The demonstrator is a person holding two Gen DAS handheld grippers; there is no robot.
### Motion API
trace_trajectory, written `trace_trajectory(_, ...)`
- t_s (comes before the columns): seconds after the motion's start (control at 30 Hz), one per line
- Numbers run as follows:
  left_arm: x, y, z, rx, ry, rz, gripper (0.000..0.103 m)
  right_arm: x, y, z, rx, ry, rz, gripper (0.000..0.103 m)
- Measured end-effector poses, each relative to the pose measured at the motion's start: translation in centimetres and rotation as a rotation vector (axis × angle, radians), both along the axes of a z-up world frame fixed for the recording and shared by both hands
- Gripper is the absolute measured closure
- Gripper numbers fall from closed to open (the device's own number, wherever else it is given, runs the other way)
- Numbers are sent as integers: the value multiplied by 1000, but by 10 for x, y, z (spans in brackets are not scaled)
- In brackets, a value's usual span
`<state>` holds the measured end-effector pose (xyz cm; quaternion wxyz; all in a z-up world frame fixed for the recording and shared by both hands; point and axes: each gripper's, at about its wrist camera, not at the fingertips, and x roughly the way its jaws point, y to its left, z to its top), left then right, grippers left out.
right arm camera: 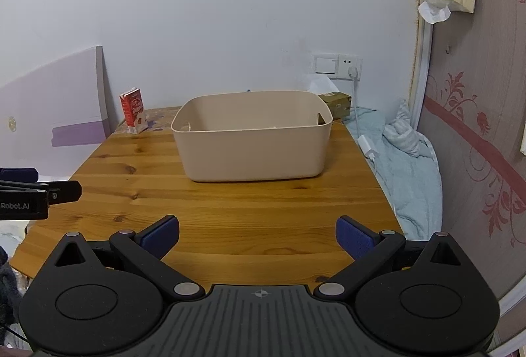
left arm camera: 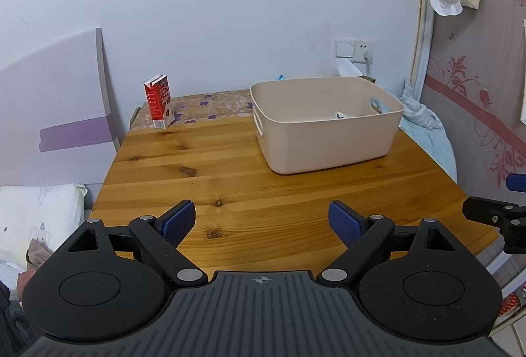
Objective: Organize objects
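Left hand-held gripper [left arm camera: 262, 222] and right hand-held gripper [right arm camera: 258, 235] both spread, empty, low over near desk [left arm camera: 230, 179] edge; likely staged for reaching. Carton [left arm camera: 158, 105] upright at far-left corner, outside bin [left arm camera: 325, 123], well apart

- Bare wooden table [right arm camera: 250, 202] fills mid-frame ahead of my wide-apart jaws; I can pass there.
- Beige bin [right arm camera: 253, 140] blocks centre-right, toward the back.
- Red carton [left arm camera: 159, 102] stands upright, upper left, well apart from the bin.
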<state>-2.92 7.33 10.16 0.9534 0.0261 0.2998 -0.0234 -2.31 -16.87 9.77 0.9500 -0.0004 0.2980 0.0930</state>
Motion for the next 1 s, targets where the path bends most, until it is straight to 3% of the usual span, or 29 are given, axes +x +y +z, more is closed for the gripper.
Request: trace_trajectory(1.0,16,5,-7,-16,34,18,10,18,5,-8,-42,51,-13,0)
